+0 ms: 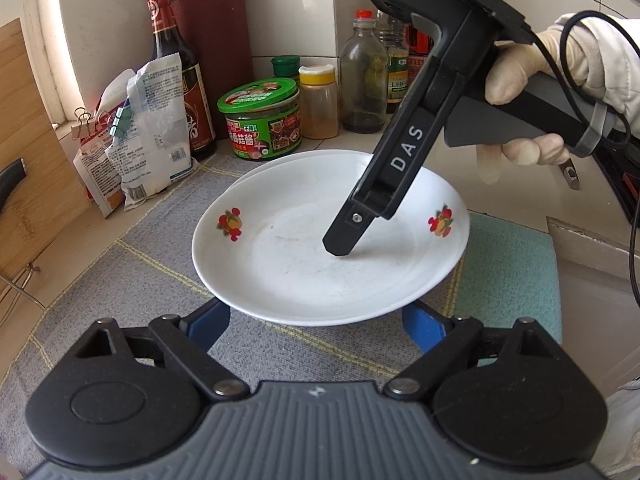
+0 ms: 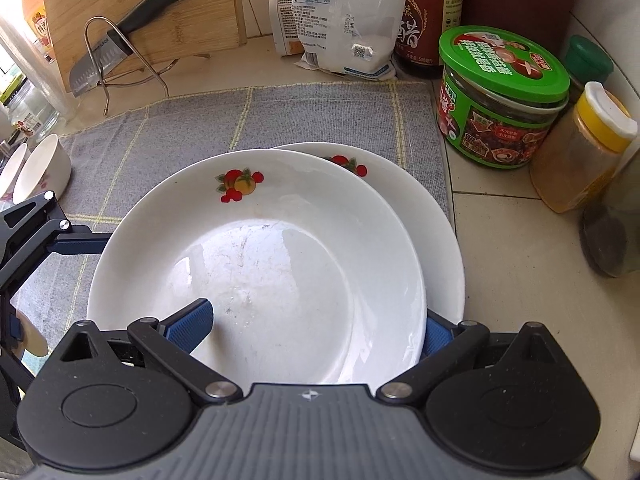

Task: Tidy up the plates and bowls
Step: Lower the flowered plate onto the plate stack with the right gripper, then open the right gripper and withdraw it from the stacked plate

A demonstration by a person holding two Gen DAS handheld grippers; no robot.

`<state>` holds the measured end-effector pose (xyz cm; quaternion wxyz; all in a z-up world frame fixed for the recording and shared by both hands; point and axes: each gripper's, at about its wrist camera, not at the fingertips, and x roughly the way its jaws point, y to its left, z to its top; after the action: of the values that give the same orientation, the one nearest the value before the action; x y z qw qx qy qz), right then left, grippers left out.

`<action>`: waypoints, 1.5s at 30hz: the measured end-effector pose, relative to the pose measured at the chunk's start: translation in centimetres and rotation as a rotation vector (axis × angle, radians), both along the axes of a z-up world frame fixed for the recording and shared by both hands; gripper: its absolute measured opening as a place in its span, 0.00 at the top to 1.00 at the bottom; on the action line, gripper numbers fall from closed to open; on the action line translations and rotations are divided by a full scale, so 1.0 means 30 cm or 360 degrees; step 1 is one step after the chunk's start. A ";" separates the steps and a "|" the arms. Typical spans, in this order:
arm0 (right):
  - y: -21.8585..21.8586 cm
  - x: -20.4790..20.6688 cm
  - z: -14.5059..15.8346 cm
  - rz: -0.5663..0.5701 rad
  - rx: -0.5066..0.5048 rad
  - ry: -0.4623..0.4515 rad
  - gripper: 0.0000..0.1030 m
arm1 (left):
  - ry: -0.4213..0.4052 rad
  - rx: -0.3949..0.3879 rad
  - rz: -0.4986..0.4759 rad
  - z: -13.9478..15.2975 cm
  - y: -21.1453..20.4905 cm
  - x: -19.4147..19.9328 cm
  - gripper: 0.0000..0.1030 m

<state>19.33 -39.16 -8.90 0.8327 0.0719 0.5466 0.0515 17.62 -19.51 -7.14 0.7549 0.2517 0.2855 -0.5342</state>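
top plate point(image 2: 256, 256): white, fruit print, sitting a bit off-centre on the lower plate point(image 2: 436, 216); both on the grey mat point(image 2: 200, 128), near the jars
right gripper point(image 2: 316, 328): jaws apart, straddling the top plate's near rim — one finger inside, one outside; not pinching
left gripper point(image 1: 316, 324): jaws wide apart, at the plate's near edge — holding nothing
bowls point(image 2: 40, 168): far left, off the mat

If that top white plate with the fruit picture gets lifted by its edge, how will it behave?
The top plate looks glazed and shiny, so it is probably stiff but slippery between the fingers. It seems ceramic, so likely breakable if it slips. It sits off-centre on the lower plate, so a push may slide it sideways.
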 end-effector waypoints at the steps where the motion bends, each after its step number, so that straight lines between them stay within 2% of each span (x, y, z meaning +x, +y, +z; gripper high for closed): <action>1: 0.000 -0.004 0.002 -0.0005 -0.0003 0.0002 0.00 | 0.0003 -0.0002 -0.0001 -0.001 -0.001 0.003 0.10; 18: -0.005 -0.052 0.034 -0.0072 0.0005 0.0001 0.00 | -0.0002 -0.0003 -0.0023 -0.004 -0.007 0.021 0.10; 45: 0.014 -0.036 0.047 -0.0125 -0.0127 0.0055 0.00 | 0.0025 0.0039 -0.0118 -0.013 -0.044 0.056 0.08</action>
<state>18.25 -38.73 -7.49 0.8268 0.0609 0.5592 -0.0043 19.29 -20.84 -7.52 0.7293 0.2670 0.2883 -0.5601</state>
